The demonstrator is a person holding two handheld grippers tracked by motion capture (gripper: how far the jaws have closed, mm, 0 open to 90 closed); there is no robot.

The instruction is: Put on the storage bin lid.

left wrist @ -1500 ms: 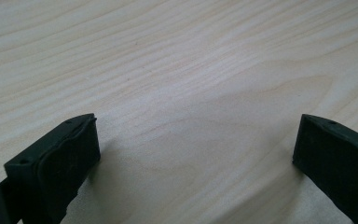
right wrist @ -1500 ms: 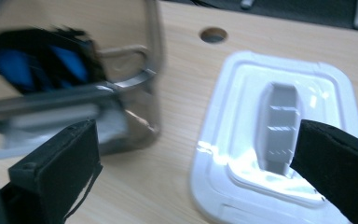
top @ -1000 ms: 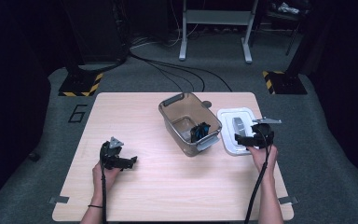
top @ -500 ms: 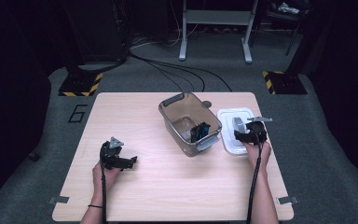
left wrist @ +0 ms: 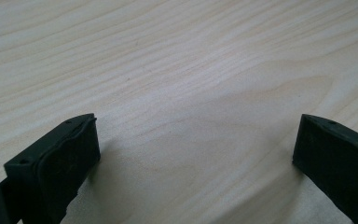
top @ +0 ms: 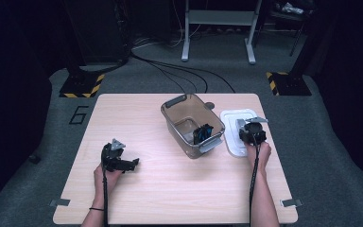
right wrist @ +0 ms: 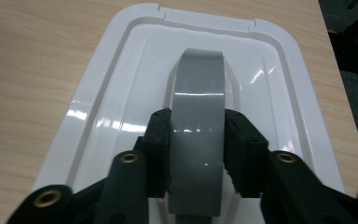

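Right tongs (right wrist: 197, 144) apparently clamp the white lid's (right wrist: 121, 93) grey handle (right wrist: 199, 116).

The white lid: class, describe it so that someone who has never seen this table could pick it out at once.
Start at the clear plastic bin near the middle of the wooden table. Just to its right, by the table's right edge, lies the white lid, flat and rectangular with rounded corners. Unlike anything else there, it has a grey arched handle on top, with the right gripper closed on it.
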